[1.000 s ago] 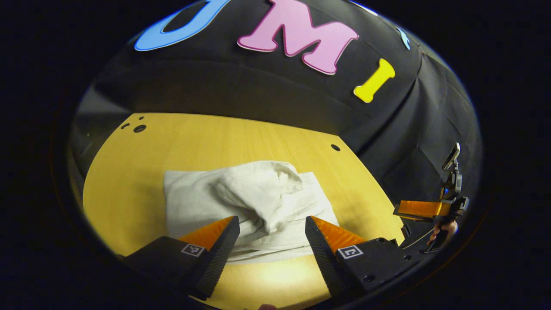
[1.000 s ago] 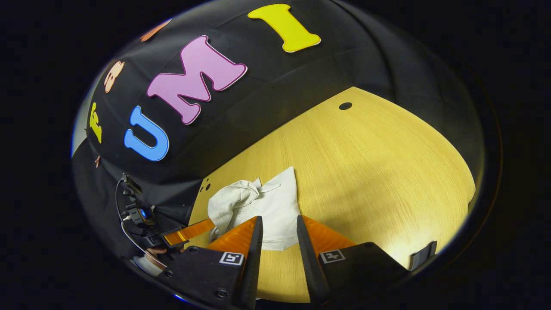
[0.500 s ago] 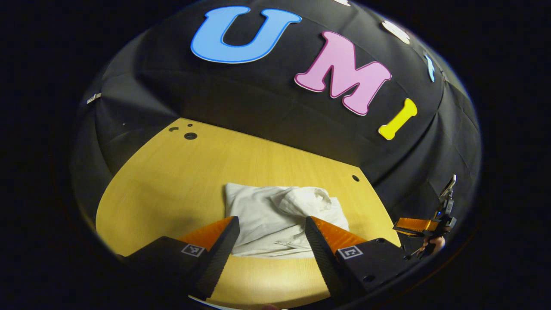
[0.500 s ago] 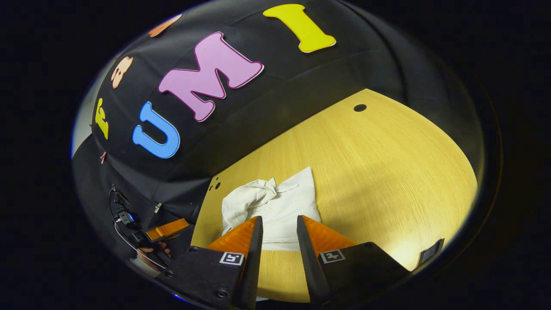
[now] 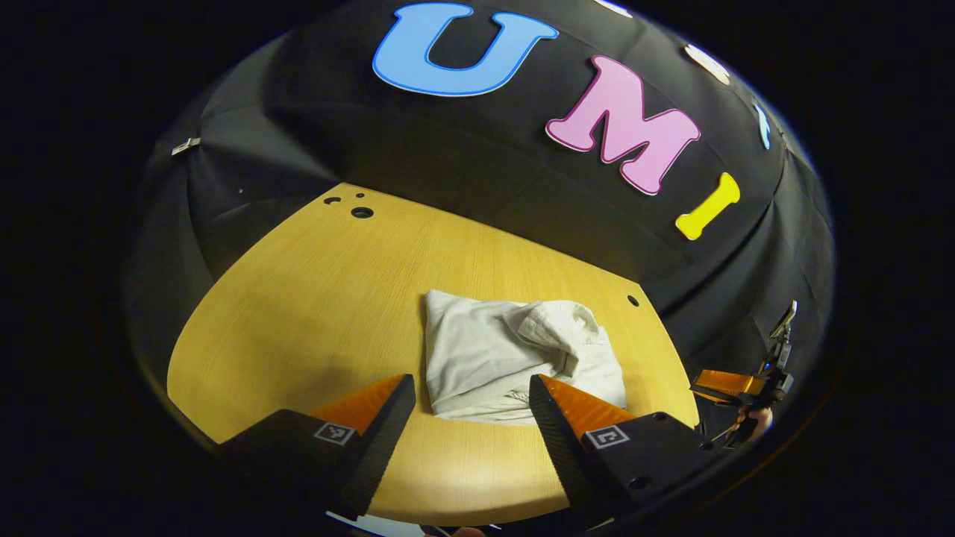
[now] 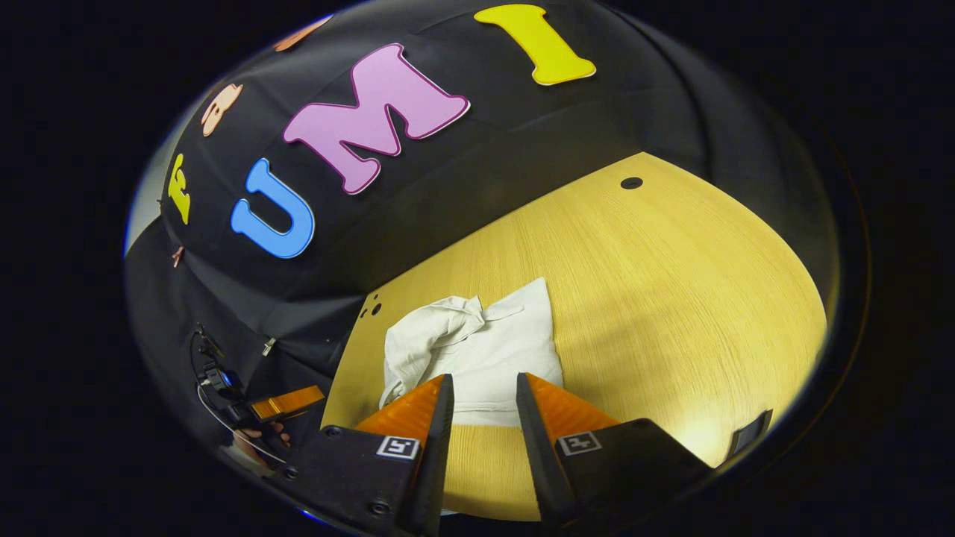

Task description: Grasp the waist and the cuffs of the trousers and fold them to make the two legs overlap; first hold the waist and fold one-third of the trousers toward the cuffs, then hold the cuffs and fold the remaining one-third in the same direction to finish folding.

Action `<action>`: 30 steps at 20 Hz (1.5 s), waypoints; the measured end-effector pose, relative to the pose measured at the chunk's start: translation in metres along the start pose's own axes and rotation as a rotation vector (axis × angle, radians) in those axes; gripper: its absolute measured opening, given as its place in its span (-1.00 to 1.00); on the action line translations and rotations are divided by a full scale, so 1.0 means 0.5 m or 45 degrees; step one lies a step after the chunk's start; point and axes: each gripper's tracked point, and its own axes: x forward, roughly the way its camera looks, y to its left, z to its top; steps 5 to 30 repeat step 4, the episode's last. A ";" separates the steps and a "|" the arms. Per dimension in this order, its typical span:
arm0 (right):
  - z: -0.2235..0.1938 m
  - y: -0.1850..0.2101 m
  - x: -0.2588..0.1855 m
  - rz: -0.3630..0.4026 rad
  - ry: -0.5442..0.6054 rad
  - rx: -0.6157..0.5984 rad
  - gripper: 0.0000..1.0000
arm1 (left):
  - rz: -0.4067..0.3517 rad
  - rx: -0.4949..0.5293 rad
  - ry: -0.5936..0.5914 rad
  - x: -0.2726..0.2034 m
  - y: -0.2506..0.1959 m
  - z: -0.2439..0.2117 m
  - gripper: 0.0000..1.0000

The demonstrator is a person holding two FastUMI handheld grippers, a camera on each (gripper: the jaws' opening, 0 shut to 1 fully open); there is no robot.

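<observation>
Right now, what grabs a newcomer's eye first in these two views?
The pale trousers, folded into a compact bundle with a rumpled lump on top, lying on the yellow wooden table just ahead of both grippers. The left gripper hangs open short of the bundle, touching nothing. The right gripper also holds nothing, its fingers closer together.

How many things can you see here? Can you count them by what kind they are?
Hand-held grippers: 2, the left hand-held gripper and the right hand-held gripper, both open and holding nothing.
Clothes: 1, the folded off-white cloth trousers, lying on the table with a bunched lump on top.
Tables: 1, the yellow wooden table.
Total: 4
</observation>
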 end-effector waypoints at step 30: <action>-0.005 0.005 0.000 0.005 0.003 0.000 0.39 | -0.003 0.026 -0.002 0.002 0.000 0.003 0.92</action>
